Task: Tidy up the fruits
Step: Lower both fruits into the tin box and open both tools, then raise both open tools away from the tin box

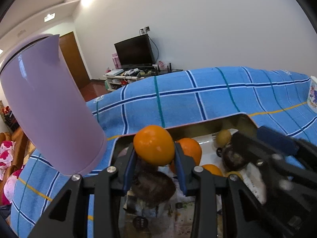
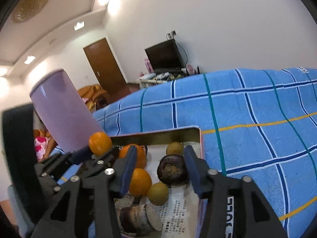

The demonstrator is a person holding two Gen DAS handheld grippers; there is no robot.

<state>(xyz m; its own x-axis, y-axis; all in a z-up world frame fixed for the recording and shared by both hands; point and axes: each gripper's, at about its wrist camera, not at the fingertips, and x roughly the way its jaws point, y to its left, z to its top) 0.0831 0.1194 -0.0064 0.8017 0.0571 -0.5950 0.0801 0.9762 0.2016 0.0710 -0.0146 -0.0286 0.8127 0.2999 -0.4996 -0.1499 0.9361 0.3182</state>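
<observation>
Just clamping a round orange fruit (image 1: 153, 145) in the left gripper (image 1: 155, 158) over the metal tin (image 1: 208, 124), right gripper (image 2: 160, 164) hanging released around nothing.

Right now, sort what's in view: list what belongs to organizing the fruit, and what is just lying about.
Job:
- orange held in left tool
- oranges in tray
- dark round fruit
- yellowish fruit
- tray
- right tool, open

Lying about:
- purple jug
- blue checked cloth
- television
- printed mug
</observation>
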